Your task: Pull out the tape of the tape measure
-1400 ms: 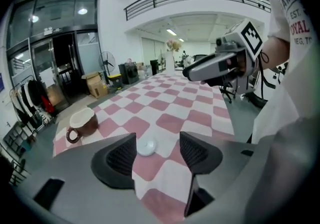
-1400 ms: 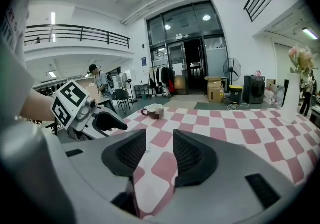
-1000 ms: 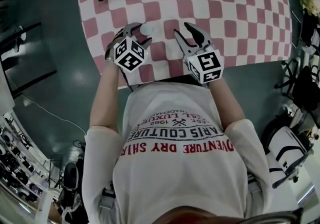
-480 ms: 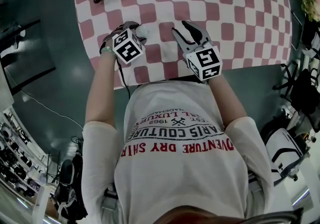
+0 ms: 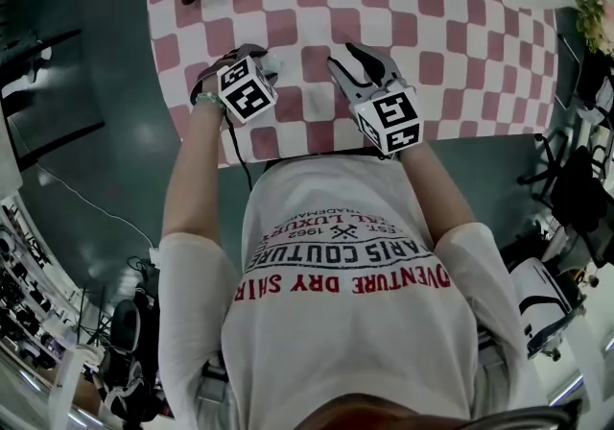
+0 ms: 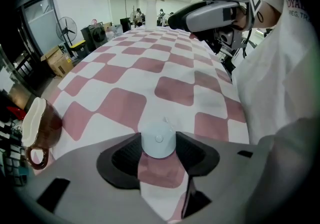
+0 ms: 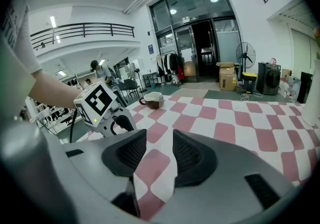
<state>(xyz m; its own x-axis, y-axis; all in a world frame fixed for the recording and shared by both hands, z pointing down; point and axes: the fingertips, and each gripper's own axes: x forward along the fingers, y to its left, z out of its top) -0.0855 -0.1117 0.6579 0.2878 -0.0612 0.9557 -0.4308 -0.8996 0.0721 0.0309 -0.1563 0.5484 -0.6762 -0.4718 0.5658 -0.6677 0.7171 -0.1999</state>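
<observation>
Closing just now round the tape measure (image 6: 158,138) near the front edge of the counter (image 6: 175,90), L claw (image 6: 159,144) was seen pinching its case. R claw (image 7: 159,150) was held spread, empty; tape tip (image 6: 164,118) was judged best gripped squarely, case steadied.

Only readable print is on the person's white T-shirt (image 5: 341,274) in the head view, where it stands upside down. Big red line: "VENTURE DRY SHIR", cut off at both ends by the folds. Dark line next to it: "ARIS COUTURE". Smaller line next to that: "EST. 1962" – the rest of the small print is too blurred to read.

Left gripper view, same shirt, top right corner: fragments "OYAL" and "REG. TR".

Left marker cube (image 5: 247,90) and right marker cube (image 5: 389,121): black-and-white square code patterns only.

Right gripper view – small blue sign (image 7: 150,49) on the wall beside the glass doors, too small to read.
</observation>
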